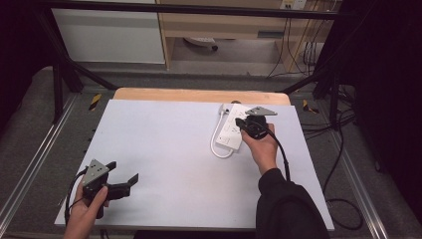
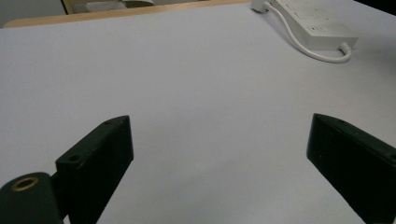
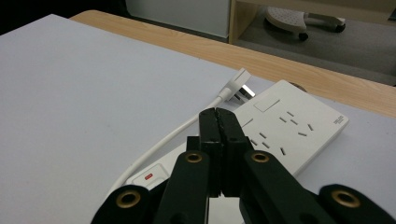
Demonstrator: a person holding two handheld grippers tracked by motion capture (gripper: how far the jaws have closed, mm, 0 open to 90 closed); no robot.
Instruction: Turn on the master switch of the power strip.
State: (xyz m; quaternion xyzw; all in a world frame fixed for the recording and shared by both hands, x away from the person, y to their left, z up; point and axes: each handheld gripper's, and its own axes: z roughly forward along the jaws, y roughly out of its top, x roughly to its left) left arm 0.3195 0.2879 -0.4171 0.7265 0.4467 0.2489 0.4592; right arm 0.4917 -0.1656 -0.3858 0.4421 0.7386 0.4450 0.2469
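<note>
Over at the far right of the surface (image 1: 164,149), right hand-held gripper (image 3: 218,116) hovers pressed together above the power strip (image 3: 299,128) — rigid, light, slick plastic, best pinched across its narrow sides — left hand-held gripper (image 1: 122,179) spread wide.

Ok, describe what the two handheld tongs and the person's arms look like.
Both tongs, left and right, are black with blocky jaws, brass-ringed screw holes, a grey three-cornered plate on top and a trailing black cable. The right arm wears a black sleeve.

High view overhead facing forward; 2 low, close gripper views sharing the power strip (image 1: 232,127) there.
</note>
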